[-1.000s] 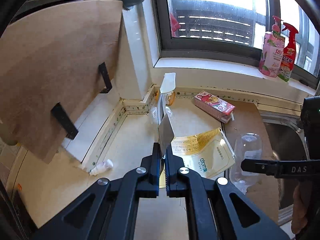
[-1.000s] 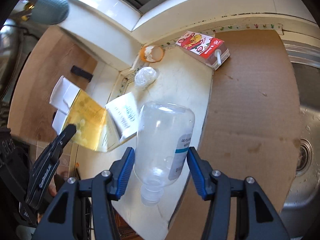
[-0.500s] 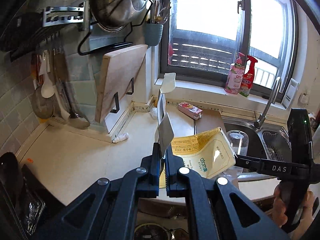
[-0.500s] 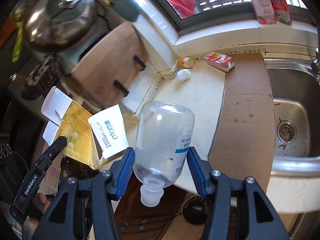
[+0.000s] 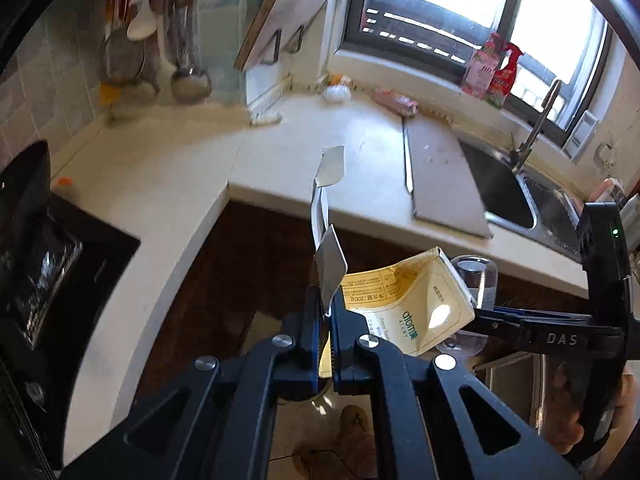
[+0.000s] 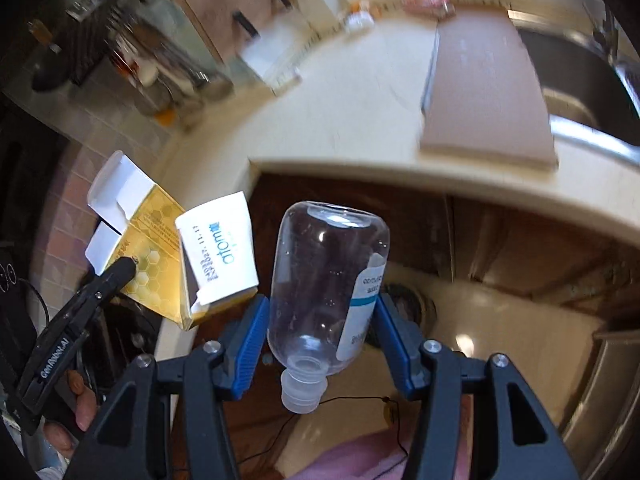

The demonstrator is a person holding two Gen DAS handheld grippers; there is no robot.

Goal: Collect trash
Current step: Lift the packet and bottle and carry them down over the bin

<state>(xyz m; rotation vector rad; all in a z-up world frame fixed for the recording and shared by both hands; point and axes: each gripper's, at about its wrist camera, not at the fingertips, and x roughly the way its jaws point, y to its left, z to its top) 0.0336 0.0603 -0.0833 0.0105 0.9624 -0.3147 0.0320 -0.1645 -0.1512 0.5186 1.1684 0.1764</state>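
My left gripper (image 5: 326, 304) is shut on a white flap of the opened yellow carton (image 5: 404, 312), which hangs to its right in the left wrist view. The right wrist view shows the same carton (image 6: 160, 264) at the left, with the left gripper (image 6: 120, 270) pinching it. My right gripper (image 6: 320, 304) is shut on a clear plastic bottle (image 6: 324, 280), held neck-down between the blue pads (image 6: 250, 336). The bottle (image 5: 478, 276) also shows behind the carton. Both grippers hang off the counter edge (image 5: 280, 200), in front of the dark cabinet.
On the counter lie a pink drink carton (image 5: 396, 102), a crumpled white wad (image 5: 336, 92) and a small white item (image 5: 266, 120). A brown mat (image 5: 440, 172) lies beside the sink (image 5: 520, 196). A black cooktop (image 5: 48, 248) is at the left. Spray bottles (image 5: 494, 70) stand on the sill.
Both grippers have pulled back from the counter corner, past its edge, to hang over the floor by the cabinet. The carton and the bottle stay gripped.
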